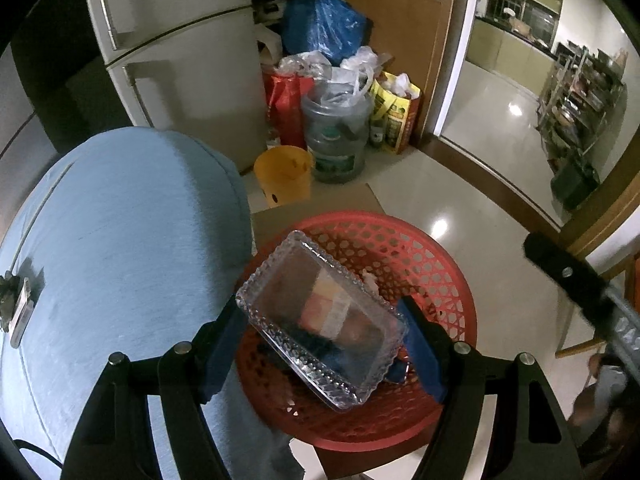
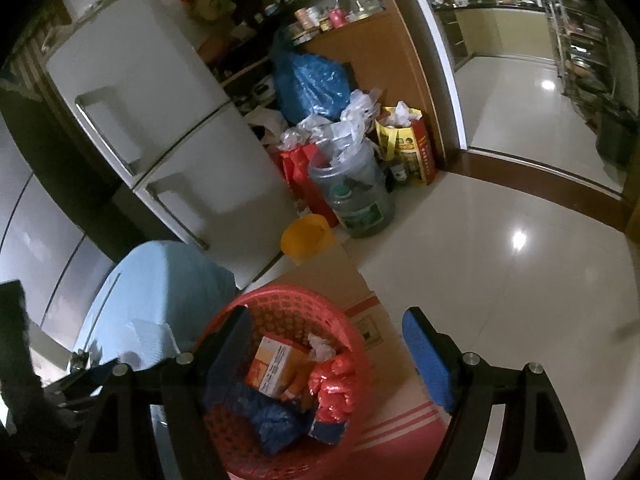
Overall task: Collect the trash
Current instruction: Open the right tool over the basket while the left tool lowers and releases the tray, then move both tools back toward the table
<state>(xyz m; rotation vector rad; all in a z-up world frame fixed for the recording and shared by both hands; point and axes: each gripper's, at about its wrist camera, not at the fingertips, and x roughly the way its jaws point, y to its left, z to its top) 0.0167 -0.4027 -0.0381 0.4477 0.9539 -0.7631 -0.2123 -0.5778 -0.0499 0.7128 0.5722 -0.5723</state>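
My left gripper (image 1: 322,350) is shut on a clear cut-glass tray (image 1: 320,320) and holds it tilted over the red mesh basket (image 1: 420,256). Through the glass I see an orange box and dark wrappers below. My right gripper (image 2: 326,354) is open and empty, above the same red basket (image 2: 280,300). The basket holds an orange-and-white box (image 2: 276,368), a crumpled red wrapper (image 2: 334,380), a blue wrapper (image 2: 272,420) and a white scrap (image 2: 320,346). The right gripper's arm (image 1: 580,284) shows at the right edge of the left wrist view.
A light blue cushioned seat (image 1: 120,248) stands left of the basket. Cardboard (image 2: 336,276) lies under it on the tiled floor. Behind are a yellow bucket (image 1: 284,174), a large water jug (image 1: 338,136) stuffed with plastic bags, a fridge (image 1: 180,52), shopping bags and a doorway (image 1: 512,92).
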